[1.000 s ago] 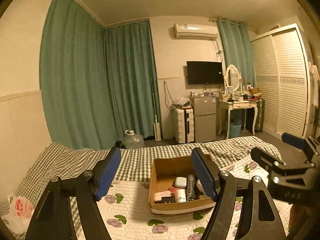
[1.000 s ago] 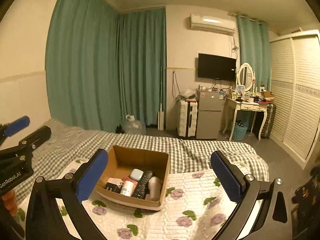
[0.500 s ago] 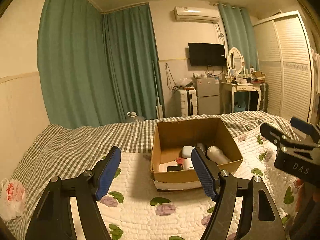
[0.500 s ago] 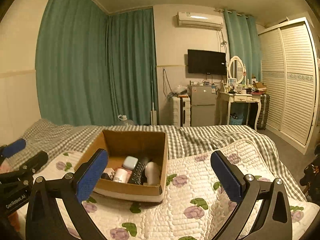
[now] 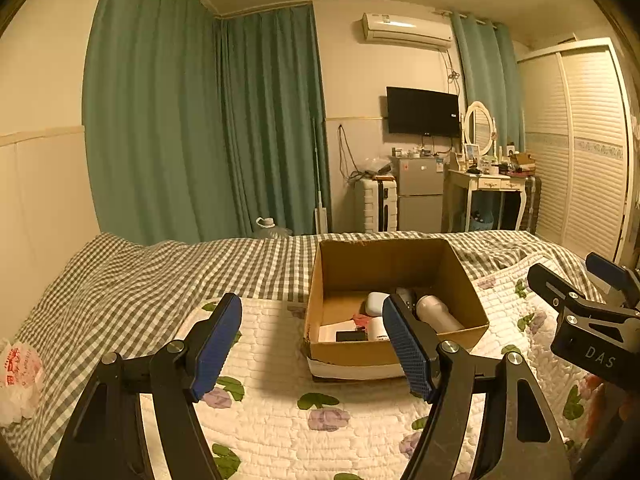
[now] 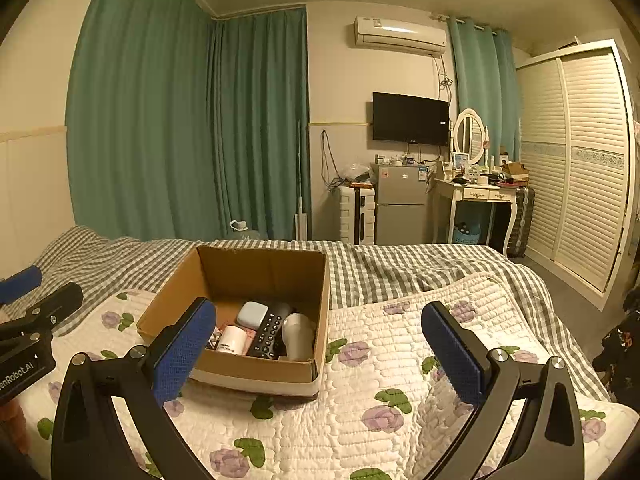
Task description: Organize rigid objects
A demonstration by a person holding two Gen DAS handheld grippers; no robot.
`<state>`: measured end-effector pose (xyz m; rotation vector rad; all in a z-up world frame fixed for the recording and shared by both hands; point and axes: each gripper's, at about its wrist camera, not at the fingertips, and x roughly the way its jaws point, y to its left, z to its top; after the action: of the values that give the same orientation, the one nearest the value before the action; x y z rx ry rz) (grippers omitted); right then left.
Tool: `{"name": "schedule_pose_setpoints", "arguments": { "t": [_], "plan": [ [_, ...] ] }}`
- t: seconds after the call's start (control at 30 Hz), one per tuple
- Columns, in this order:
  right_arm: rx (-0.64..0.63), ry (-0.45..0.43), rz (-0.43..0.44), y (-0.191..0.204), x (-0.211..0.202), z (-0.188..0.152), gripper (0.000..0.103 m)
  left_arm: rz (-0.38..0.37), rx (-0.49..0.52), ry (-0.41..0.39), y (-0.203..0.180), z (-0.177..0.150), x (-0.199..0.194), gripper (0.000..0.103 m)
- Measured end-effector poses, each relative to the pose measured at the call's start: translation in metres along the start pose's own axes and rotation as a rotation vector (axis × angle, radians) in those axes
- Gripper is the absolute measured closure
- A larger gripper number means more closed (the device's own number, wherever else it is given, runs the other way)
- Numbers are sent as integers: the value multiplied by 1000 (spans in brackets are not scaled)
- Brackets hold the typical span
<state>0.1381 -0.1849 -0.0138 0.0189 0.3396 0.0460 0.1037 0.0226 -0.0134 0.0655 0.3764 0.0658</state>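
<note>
An open cardboard box (image 5: 476,312) (image 6: 256,372) sits on the quilted bed. Inside it lie a black remote (image 6: 267,336), a pale earbud case (image 6: 252,314) (image 5: 378,302), a grey bottle (image 6: 298,338) (image 5: 436,314), a white tube (image 6: 232,338) and small dark items. My left gripper (image 5: 312,344) is open and empty, low over the quilt just in front-left of the box. My right gripper (image 6: 320,352) is open and empty, in front of the box's right corner; it also shows at the right of the left wrist view (image 5: 588,320).
The floral quilt (image 6: 380,380) covers a checked sheet (image 5: 140,276). A plastic bag (image 5: 18,376) lies at the bed's left edge. Beyond the bed stand a suitcase (image 6: 356,214), small fridge (image 6: 400,204), dressing table (image 6: 476,196) and wardrobe (image 6: 580,160).
Both grippers have dropped lower and come closer to the box, which now looks larger and nearer. Both stay open and empty.
</note>
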Motion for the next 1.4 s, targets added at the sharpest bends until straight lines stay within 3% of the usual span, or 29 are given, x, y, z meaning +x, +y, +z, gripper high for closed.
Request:
{"name": "schedule_pose_setpoints", "arguments": {
  "t": [1.4],
  "plan": [
    [4,21,5,5,0,-3,0,5,-3,18,-1,-2,4,27]
  ]
}}
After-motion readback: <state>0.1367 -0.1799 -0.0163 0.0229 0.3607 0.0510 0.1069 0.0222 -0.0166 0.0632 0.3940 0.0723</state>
